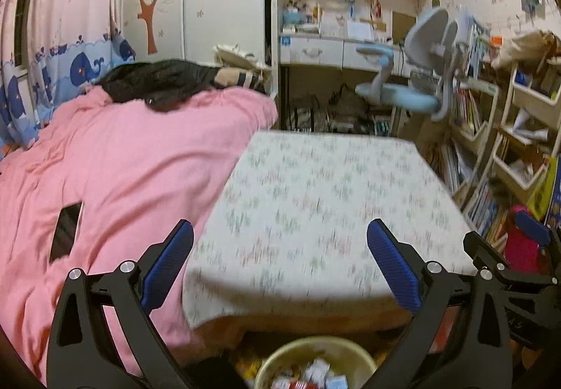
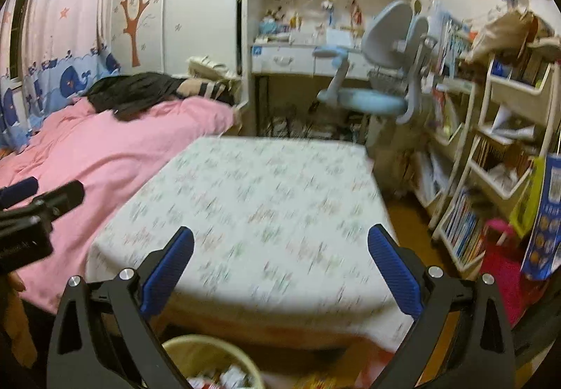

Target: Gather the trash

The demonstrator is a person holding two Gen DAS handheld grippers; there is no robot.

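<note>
My left gripper [image 1: 280, 266] and right gripper [image 2: 280, 266]: jaws apart, empty | near bin [image 1: 317, 366] holds wrappers | table [image 1: 315, 196] shows no trash; task seems nearly done

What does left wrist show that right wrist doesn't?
Left wrist only: a dark phone lying on the pink blanket, and the right gripper at the frame's right edge. Right wrist only: the left gripper at its left edge. Both: the cloth-covered table, the trash bin below its near edge, the blue chair, open jaws.
</note>
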